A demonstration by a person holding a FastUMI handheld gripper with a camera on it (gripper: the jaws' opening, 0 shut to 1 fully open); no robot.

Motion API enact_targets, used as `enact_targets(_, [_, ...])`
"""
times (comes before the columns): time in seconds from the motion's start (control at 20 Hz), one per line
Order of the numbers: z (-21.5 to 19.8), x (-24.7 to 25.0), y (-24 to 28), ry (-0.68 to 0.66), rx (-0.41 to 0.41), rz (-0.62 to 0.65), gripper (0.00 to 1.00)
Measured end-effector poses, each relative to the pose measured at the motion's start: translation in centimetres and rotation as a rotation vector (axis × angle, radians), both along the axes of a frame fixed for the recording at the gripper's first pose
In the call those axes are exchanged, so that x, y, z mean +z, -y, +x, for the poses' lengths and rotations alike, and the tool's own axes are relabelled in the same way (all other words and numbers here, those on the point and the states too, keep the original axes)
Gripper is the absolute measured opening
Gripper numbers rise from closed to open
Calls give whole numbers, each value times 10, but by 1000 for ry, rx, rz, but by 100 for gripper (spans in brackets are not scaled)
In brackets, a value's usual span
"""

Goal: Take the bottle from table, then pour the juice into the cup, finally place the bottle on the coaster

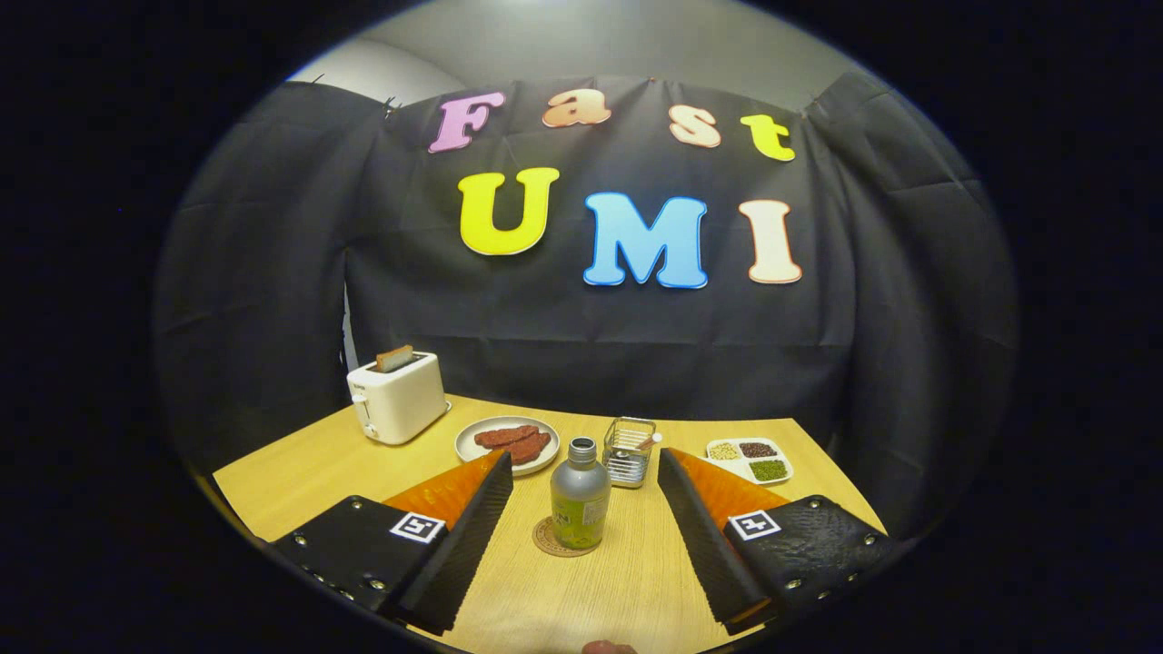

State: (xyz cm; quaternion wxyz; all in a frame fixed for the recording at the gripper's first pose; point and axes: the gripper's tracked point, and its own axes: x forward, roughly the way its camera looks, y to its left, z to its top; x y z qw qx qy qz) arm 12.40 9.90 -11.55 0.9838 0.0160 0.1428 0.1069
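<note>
We see the black cloth wall [273, 272] across the upper and middle frame, folds dark enough that its lower edge blurs into shadow behind the bench [600, 590]. A strip of pale room wall [591, 36] shows above the cloth at the top of the frame. The wooden bench fills the lower centre; its near edge is cut off behind the tool [586, 504], and its left and right corners fall away into darkness.

The tool is released, its two fingers [472, 527] spread wide at the bottom of the frame, touching nothing. Bare wood lies open between them and on either side of the bottle.

At middle left, near the bench's far-left corner, stands a white toaster [400, 400] with a slice of bread [395, 358] poking out of its slot. Right of it sits a plate [472, 450] of reddish-brown food; we cannot tell what it is.

The bottle [580, 495] stands upright in the lower centre, between the fingers and slightly ahead of them, resting on the round coaster [545, 540]; its label is too small to read. Just behind it, to the right, is a clear cup [629, 452]; whether it holds juice is hard to make out. Further right lies a divided tray [750, 460] of grains. A small reddish shape [607, 647] at the very bottom centre is cut off and unclear.
</note>
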Motion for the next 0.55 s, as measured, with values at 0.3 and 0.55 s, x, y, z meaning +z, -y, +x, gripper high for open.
enact_targets(0.3, [-43,42,14,68,-51,0,98])
enact_targets(0.55, [-58,60,9,109,-35,-3,98])
